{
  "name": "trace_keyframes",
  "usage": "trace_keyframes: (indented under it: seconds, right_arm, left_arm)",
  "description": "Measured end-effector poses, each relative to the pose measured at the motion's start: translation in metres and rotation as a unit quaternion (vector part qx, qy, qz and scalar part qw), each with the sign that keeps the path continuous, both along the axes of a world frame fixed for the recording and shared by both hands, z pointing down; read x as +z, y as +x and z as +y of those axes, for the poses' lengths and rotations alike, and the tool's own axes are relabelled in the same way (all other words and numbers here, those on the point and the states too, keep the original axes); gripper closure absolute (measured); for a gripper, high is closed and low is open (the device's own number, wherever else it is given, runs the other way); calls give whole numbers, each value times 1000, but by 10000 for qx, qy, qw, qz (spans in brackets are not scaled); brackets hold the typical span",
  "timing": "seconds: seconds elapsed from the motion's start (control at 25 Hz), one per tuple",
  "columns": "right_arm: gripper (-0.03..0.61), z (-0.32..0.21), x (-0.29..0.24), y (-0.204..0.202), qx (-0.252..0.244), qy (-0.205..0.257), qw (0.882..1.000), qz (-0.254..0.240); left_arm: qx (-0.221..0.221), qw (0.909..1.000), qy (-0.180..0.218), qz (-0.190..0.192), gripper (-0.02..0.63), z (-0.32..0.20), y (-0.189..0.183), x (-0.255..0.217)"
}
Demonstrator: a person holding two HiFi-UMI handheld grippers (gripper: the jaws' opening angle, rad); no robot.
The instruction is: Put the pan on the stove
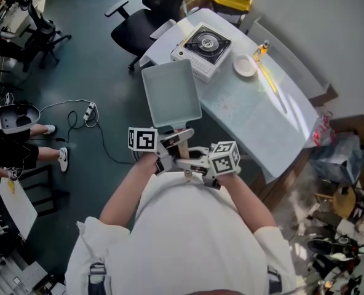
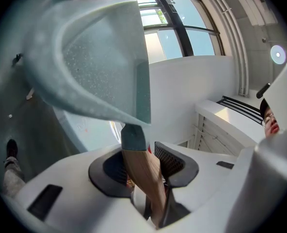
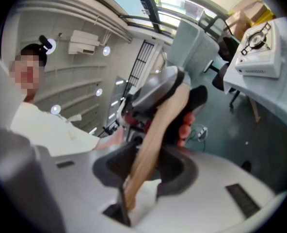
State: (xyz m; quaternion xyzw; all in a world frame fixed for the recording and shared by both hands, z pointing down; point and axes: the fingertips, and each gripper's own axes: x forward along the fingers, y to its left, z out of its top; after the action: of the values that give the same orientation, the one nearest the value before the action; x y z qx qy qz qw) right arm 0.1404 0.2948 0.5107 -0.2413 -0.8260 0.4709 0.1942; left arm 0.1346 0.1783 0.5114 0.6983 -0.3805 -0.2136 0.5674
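A square pale blue-grey pan (image 1: 171, 93) with a wooden handle (image 1: 182, 144) hangs in the air in front of me, over the floor just off the near edge of the white table (image 1: 256, 118). Both grippers hold the handle. My left gripper (image 1: 168, 150) is shut on it close to the pan, and its own view shows the handle (image 2: 144, 176) between the dark pads below the pan (image 2: 95, 57). My right gripper (image 1: 196, 165) is shut on the handle's end (image 3: 155, 137). The white portable stove (image 1: 201, 49) with a black burner stands on the table's far end, apart from the pan.
A white plate (image 1: 245, 65) and a small yellow bottle (image 1: 260, 50) sit right of the stove. A black office chair (image 1: 142, 17) stands beyond the table. A power strip with cable (image 1: 88, 111) lies on the floor, and another person's legs (image 1: 22, 149) show at left. Clutter fills the right.
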Motion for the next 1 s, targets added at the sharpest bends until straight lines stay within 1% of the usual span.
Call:
trace_keyframes:
  seconds: [0.2,0.52,0.68,1.0]
  right_arm:
    - [433,-17,1,-32,215,-26,9998,-21]
    - [434,-50,4,-87,609,-164,9980,9]
    - [433,-68,7,-112,801,-119,9967,30]
    - [433,-110,6,-162,1221,-26,9925,11]
  left_arm:
    - [264,9996,-31,-77,443,-17,-26,1]
    - [617,9981,-86,16,443,-50,-73,7]
    - [821,9965,-97,77,443,-68,-94,10]
    - [1235,9923,-60,34,443,-108,-134,8]
